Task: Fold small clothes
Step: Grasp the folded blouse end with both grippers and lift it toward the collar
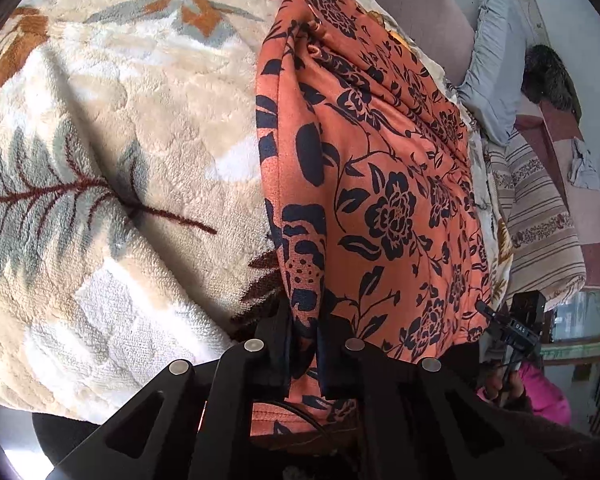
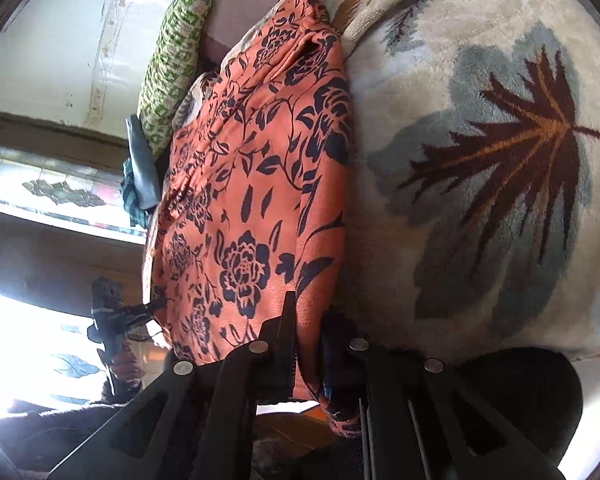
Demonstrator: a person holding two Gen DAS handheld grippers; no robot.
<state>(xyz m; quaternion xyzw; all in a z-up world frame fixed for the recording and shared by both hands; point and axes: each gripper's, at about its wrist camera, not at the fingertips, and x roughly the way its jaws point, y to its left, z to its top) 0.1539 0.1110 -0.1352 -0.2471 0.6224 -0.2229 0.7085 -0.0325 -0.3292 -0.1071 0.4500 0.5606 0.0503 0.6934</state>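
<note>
A soft orange cloth (image 1: 380, 184) printed with dark blue roses is stretched ahead of both pairs of fingers over a plush, leaf-patterned blanket (image 1: 120, 128). Its near hem is clamped by the left gripper (image 1: 304, 344) and the right gripper (image 2: 308, 340).

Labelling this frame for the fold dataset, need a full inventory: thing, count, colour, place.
garment: 1, orange with dark navy flowers, lying lengthwise on the blanket, near edge pinched at both corners
blanket: 1, cream plush with grey and brown leaves, under the garment
green patterned cushion: 1, green and white, beyond the garment by the wall
grey pillow: 1, pale grey, far side
striped cloth: 1, beige and brown, beside the bed
left gripper: 1, black, shut on garment
right gripper: 1, black, shut on garment
</note>
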